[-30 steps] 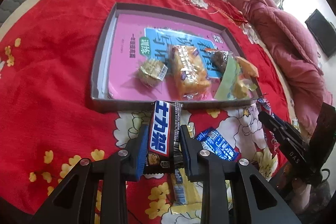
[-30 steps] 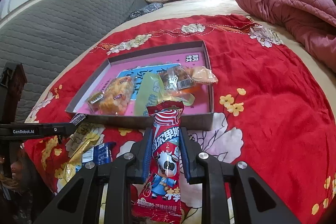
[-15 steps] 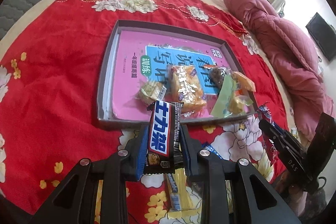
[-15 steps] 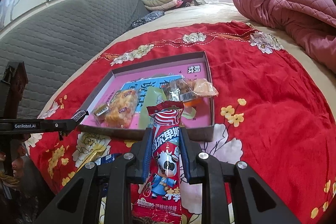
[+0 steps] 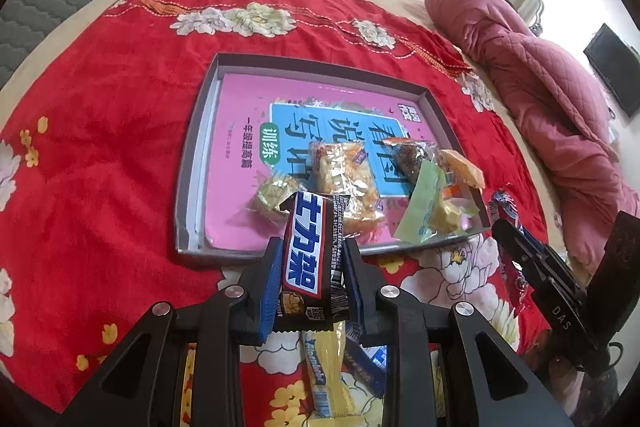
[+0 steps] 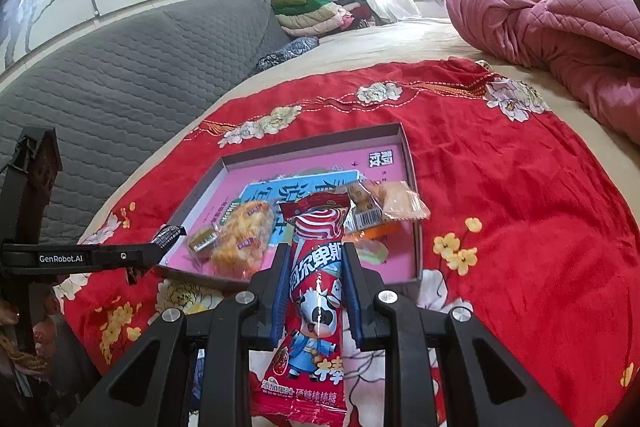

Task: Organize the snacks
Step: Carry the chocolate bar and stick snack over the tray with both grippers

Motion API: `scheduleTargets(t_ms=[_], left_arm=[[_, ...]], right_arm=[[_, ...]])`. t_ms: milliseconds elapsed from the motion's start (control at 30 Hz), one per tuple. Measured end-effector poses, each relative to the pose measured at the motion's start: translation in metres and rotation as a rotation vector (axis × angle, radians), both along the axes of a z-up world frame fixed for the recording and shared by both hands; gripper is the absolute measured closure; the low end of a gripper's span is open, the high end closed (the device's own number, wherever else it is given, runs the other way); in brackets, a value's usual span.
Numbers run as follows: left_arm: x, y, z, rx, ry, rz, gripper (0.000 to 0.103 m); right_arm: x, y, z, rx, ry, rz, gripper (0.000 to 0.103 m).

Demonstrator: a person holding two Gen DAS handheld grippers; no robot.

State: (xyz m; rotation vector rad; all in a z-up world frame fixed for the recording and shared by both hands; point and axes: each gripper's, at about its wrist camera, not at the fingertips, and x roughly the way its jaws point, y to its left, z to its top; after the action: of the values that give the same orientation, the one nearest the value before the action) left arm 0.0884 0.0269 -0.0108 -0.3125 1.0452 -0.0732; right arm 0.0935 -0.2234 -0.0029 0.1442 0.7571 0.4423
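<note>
My left gripper [image 5: 312,255] is shut on a dark chocolate bar [image 5: 310,259] with blue and white lettering, held above the near edge of a grey box lid [image 5: 192,155] lined with a pink book. Several wrapped snacks lie in the lid, among them a golden pastry [image 5: 344,175] and a green packet [image 5: 424,203]. My right gripper [image 6: 316,259] is shut on a red lollipop packet [image 6: 316,299] with a cartoon cow, just short of the lid's near rim [image 6: 416,227]. Each gripper shows at the side of the other's view: the right gripper [image 5: 532,267], the left gripper [image 6: 132,255].
A red flowered cloth [image 5: 100,147] covers the bed. A yellow snack bar [image 5: 324,379] and a blue packet [image 5: 372,363] lie on it under my left gripper. A pink quilt [image 5: 540,87] is bunched at the right, a grey padded headboard [image 6: 120,79] at the left.
My left gripper has risen with the chocolate bar, so the lid now sits lower and smaller ahead of it. The right view has tilted up a little; its packet stays gripped.
</note>
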Motion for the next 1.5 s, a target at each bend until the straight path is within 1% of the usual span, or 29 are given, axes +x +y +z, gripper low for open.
scheduleTargets(t_ms=[400,667,1033,1500], left_arm=[[0.012,-0.003,0.003,0.016,-0.010,0.012,0.073],[0.020,-0.006,0.003,0.025,-0.011,0.020,0.073],[0.034,-0.010,-0.003,0.042,-0.009,0.031,0.073],[0.051,-0.016,-0.015,0.068,0.014,0.044,0.073]], right_arm=[[0.010,0.005,0.003,0.019,-0.026,0.013,0.078],[0.019,0.005,0.002,0.026,-0.031,0.002,0.078],[0.031,0.005,0.001,0.035,-0.042,-0.009,0.078],[0.049,0.002,-0.008,0.051,-0.024,-0.019,0.078]])
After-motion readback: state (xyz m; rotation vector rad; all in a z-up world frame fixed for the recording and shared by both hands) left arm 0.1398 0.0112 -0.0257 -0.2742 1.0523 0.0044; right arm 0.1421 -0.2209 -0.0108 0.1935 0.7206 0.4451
